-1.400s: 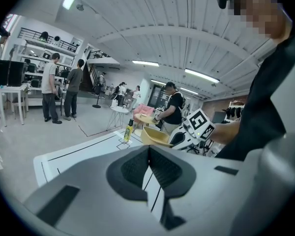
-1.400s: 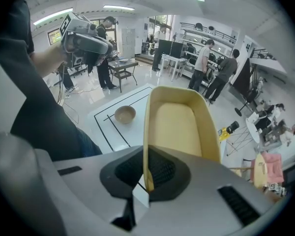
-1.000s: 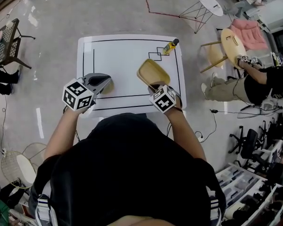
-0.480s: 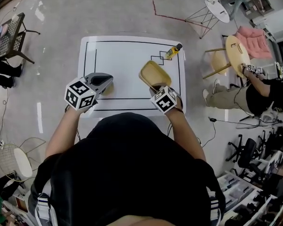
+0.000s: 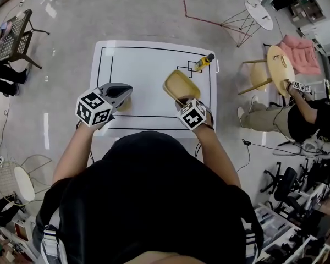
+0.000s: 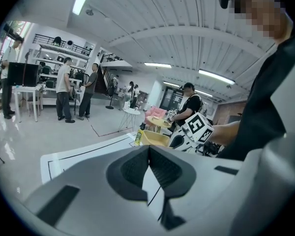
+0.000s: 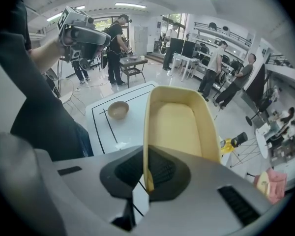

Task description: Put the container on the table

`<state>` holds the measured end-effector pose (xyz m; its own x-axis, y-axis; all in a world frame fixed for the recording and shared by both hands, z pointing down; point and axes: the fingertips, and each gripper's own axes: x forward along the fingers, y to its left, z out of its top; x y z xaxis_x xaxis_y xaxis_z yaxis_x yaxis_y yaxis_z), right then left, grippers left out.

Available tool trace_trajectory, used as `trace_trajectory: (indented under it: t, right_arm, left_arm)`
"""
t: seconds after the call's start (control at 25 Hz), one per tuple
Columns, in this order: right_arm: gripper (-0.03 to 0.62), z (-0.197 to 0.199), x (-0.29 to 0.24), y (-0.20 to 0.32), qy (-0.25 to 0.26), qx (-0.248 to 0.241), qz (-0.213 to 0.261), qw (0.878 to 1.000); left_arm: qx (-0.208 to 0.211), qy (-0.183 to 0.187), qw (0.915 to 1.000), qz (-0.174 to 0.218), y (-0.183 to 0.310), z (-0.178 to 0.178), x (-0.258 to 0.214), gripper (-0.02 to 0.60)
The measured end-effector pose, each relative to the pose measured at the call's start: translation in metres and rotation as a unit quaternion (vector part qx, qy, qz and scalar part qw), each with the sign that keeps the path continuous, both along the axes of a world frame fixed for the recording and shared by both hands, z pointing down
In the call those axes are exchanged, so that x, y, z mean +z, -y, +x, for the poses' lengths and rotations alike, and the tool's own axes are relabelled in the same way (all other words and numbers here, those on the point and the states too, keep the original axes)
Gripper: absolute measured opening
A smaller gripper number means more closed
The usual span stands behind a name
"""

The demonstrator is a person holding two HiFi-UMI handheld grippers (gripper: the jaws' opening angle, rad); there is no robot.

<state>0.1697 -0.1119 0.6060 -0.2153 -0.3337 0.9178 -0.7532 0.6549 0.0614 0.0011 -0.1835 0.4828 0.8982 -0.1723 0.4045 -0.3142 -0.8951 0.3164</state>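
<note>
A shallow yellow container (image 5: 180, 84) hangs over the right half of the white table (image 5: 148, 65), its open side facing up. My right gripper (image 5: 182, 99) is shut on the container's near rim. In the right gripper view the rim (image 7: 146, 146) runs between the two dark pads of the gripper (image 7: 147, 176). My left gripper (image 5: 121, 92) hovers over the table's left front, shut with nothing in it; in its own view the left gripper (image 6: 148, 151) has its pads pressed together. The container (image 6: 155, 138) shows beyond them.
A small tan bowl (image 7: 118, 110) sits on the table under the left gripper. A yellow bottle (image 5: 202, 62) lies near the far right corner. A round wooden table (image 5: 280, 65) and a seated person (image 5: 297, 114) are to the right, a wire chair (image 5: 16, 183) at lower left.
Both grippers and the container stay in nearly the same place. Only the head camera's framing has shifted slightly.
</note>
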Motion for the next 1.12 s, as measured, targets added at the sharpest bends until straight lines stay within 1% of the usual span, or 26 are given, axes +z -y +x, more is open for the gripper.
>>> trace_trajectory:
  t: [0.2,0.96,1.12]
  right_arm:
    - [0.008,0.004,0.011,0.007,0.001,-0.008,-0.010,1.000]
    - [0.008,0.008,0.073,0.025,0.003,-0.043,-0.065,0.997]
    - [0.008,0.013,0.086,0.026,-0.004,-0.054,-0.073,0.996]
  left_arm:
    - [-0.012,0.001,0.9999,-0.001,0.008,0.001,0.001,0.008]
    - [-0.055,0.019,0.9979,-0.028,0.028,-0.002,0.022,0.008]
    - [-0.063,0.012,0.9974,-0.032,0.034,0.005,0.027,0.008]
